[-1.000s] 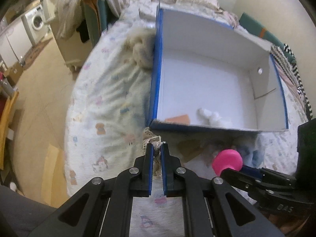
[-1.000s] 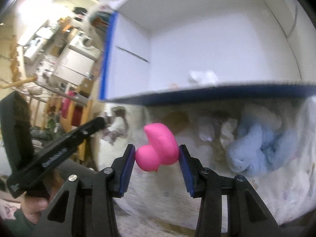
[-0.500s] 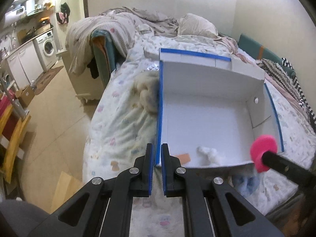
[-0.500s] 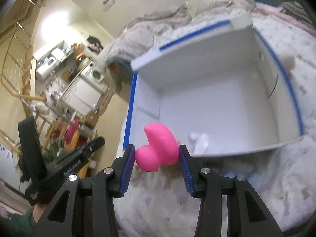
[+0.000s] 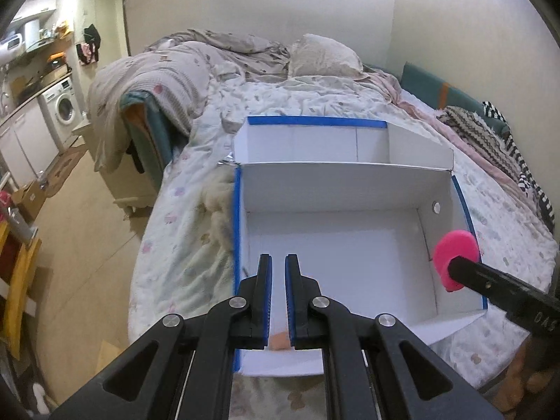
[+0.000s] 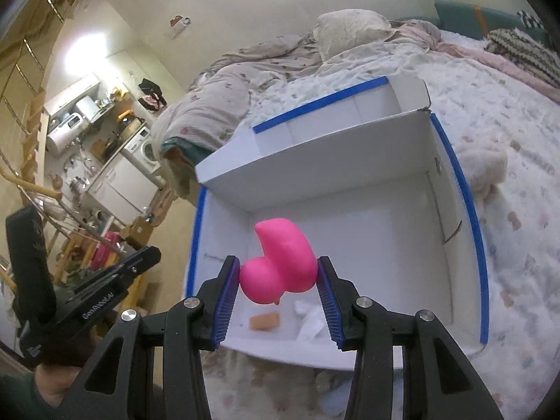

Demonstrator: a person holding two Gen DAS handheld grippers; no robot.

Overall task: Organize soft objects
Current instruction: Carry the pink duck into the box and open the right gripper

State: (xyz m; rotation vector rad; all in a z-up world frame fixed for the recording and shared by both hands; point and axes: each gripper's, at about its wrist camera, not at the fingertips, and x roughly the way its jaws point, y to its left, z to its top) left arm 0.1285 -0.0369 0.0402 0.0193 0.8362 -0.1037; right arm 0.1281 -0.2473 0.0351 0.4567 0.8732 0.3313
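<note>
We hold a pink rubber duck [image 6: 280,262] in our right gripper [image 6: 279,281], pinched between the blue pads above the open white box [image 6: 350,182] on the bed [image 6: 507,112]. It looks light, squashy and smooth, so we judge a grip across its round body safest, since the skin could slip. It is glossy, bright pink, with a rounded head and plump body. Our left gripper [image 5: 278,287] hovers over the box, fingers nearly together, holding nothing. An orange sponge [image 6: 264,322] and white scrap [image 6: 309,322] lie inside.
</note>
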